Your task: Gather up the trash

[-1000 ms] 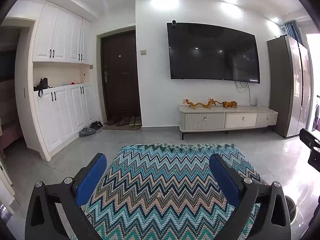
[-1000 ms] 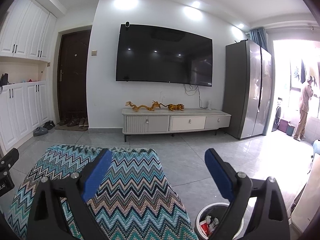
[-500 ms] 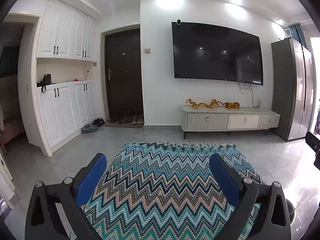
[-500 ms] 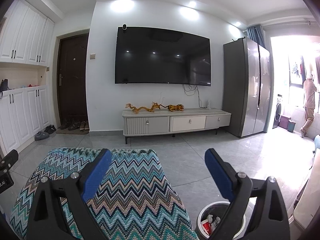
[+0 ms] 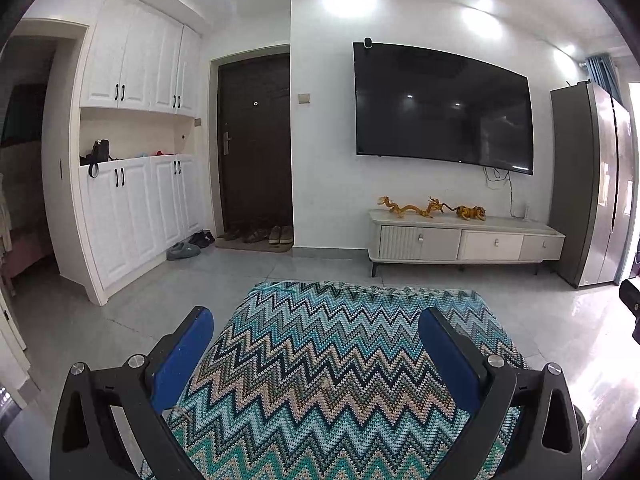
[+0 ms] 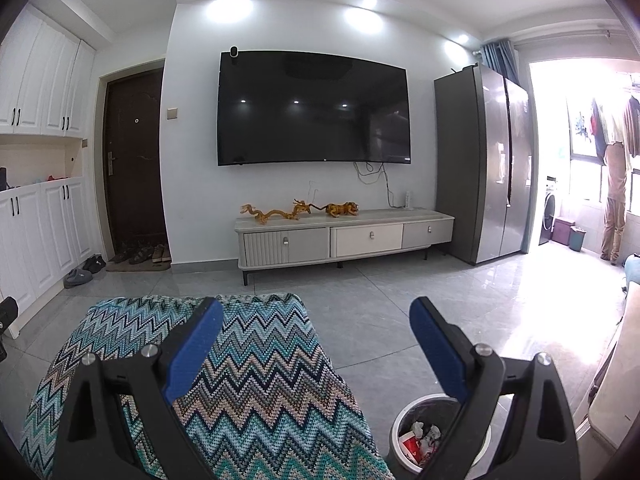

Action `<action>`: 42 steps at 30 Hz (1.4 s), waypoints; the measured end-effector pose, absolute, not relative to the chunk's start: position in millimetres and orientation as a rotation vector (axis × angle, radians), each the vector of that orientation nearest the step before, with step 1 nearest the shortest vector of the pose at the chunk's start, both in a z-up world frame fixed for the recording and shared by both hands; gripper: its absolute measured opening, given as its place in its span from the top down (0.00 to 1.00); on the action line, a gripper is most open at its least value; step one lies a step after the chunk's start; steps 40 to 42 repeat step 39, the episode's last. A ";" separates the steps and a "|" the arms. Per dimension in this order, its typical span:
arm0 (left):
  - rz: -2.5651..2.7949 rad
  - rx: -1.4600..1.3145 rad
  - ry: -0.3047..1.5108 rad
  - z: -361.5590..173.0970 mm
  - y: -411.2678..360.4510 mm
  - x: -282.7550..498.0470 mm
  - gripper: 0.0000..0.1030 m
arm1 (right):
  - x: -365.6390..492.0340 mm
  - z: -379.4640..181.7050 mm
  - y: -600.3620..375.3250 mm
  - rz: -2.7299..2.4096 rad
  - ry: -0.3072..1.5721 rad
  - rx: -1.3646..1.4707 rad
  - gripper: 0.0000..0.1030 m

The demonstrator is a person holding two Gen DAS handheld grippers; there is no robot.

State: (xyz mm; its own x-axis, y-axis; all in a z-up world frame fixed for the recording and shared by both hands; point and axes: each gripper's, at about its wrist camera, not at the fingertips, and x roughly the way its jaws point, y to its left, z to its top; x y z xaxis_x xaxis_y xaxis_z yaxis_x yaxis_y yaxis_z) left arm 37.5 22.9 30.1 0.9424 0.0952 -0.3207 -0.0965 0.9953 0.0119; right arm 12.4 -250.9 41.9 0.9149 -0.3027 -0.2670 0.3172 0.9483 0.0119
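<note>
A round white trash bin with a dark liner stands on the floor at the lower right of the right wrist view. It holds crumpled paper and a red wrapper. My right gripper is open and empty, above the right edge of a zigzag-patterned cloth surface, with the bin partly hidden behind its right finger. My left gripper is open and empty over the same cloth. No loose trash shows on the cloth.
A TV stand with gold figurines stands under a wall TV. A grey fridge is to the right, with a person on the bright balcony. White cabinets, a dark door and shoes are at left.
Both cameras have tilted up slightly and swung a little to the left, so the room sits lower and further right in view. Both grippers stay open and empty.
</note>
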 end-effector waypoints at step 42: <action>0.047 -0.021 0.339 28.6 25.3 30.8 0.00 | 5.8 41.5 -251.8 -0.334 0.272 0.036 0.08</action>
